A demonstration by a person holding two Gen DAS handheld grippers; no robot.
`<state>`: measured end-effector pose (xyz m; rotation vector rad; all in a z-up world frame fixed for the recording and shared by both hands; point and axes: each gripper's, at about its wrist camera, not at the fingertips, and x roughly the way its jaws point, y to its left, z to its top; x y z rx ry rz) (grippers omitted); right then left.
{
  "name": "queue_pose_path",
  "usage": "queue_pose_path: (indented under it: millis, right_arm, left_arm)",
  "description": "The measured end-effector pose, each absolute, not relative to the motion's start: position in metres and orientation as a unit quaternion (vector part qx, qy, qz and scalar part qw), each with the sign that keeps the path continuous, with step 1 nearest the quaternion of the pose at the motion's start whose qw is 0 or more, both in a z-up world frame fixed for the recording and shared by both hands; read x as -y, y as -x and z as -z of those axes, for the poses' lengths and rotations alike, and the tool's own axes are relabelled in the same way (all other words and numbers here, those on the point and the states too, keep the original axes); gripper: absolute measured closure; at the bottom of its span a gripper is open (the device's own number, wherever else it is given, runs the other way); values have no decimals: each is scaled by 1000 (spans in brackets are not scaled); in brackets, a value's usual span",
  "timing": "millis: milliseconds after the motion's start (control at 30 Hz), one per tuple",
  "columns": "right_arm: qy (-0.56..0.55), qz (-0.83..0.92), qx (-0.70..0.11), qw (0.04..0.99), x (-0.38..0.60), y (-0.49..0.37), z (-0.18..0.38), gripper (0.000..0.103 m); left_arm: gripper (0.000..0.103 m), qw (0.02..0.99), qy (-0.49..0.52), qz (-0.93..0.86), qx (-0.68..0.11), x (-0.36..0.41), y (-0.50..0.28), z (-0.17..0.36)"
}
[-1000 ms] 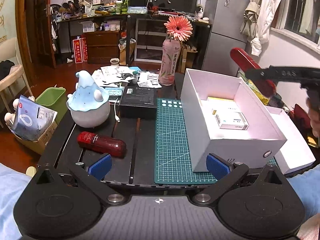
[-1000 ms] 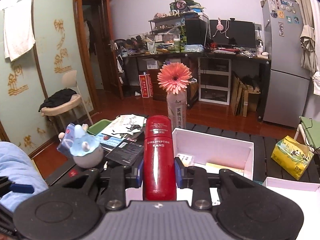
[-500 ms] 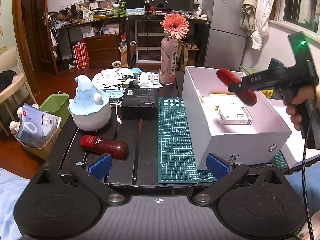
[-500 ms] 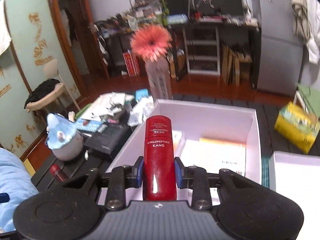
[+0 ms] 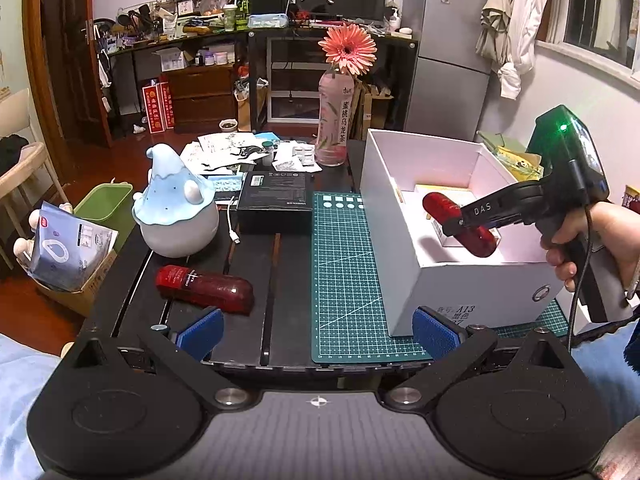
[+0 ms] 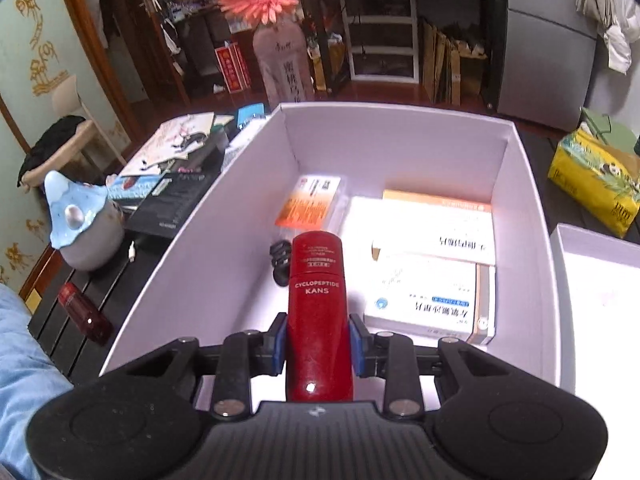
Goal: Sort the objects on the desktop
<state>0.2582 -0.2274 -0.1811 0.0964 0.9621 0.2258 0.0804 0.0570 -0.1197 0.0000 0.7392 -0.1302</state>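
Observation:
My right gripper is shut on a red KANS bottle, its blue pads pressing both sides. The bottle hangs tilted inside the white box, above the floor where several medicine cartons and a small black item lie. From the left wrist view the right gripper reaches over the box wall, held by a hand. My left gripper stands open near the table's front edge, nothing between its pads. A second red bottle lies on the black table just ahead of its left pad.
A green cutting mat lies left of the box. A blue-capped round figure, a black carton, papers and a flower bottle fill the far table. The box lid lies right of the box; a yellow pack sits beyond.
The right gripper has come down with the red bottle from above the box rim into the box, tilting further downward. The left gripper has stayed where it was.

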Motion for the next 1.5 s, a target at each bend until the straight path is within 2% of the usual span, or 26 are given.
queue_pose_path:
  millis: [567, 900, 1267, 1500]
  right_arm:
    - [-48, -77, -503, 859, 216, -261, 198, 74]
    - [-65, -86, -510, 853, 218, -265, 198, 74]
    - [-90, -90, -516, 847, 225, -266, 201, 74]
    - [-89, -87, -514, 849, 224, -267, 201, 74]
  left_arm:
    - [1, 934, 10, 104, -341, -47, -80, 112]
    - [1, 933, -16, 107, -343, -19, -85, 99]
    - [1, 943, 0, 93, -320, 2, -140, 30]
    - [1, 930, -15, 97, -353, 22, -181, 15]
